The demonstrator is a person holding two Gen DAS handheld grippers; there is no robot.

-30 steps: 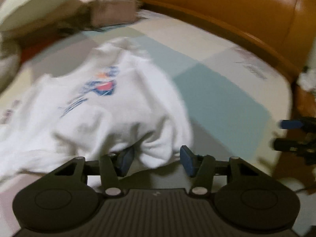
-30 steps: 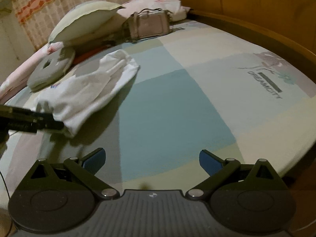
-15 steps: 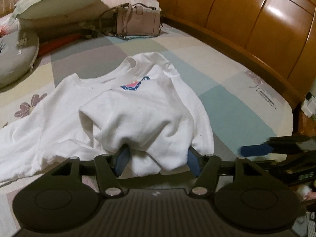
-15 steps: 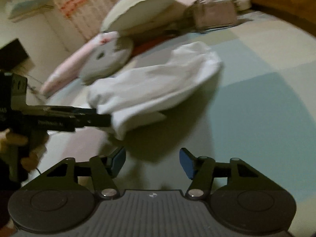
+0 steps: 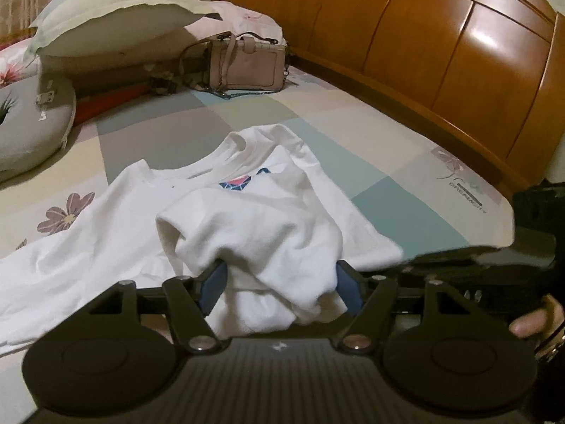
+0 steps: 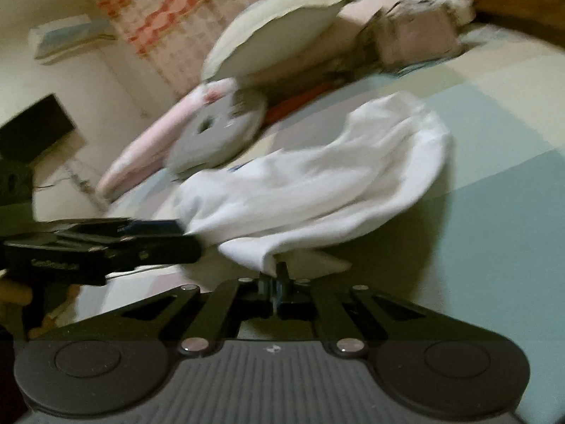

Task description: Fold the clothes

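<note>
We are mid-fold on the white T-shirt, which lies on the patchwork bed sheet well short of the pink handbag at the head of the bed. Our left gripper has its jaws wide apart, straddling a bunched sleeve or side panel draped between them and not pinching it. Our right gripper has its jaws closed together on a corner of the shirt's edge, lifting it slightly. Next, we judge, the left must close on its bunch so both can carry the fold across the printed chest. There is bare sheet beyond the shirt toward the wooden headboard; the grey cushion and pillow crowd the other side.
</note>
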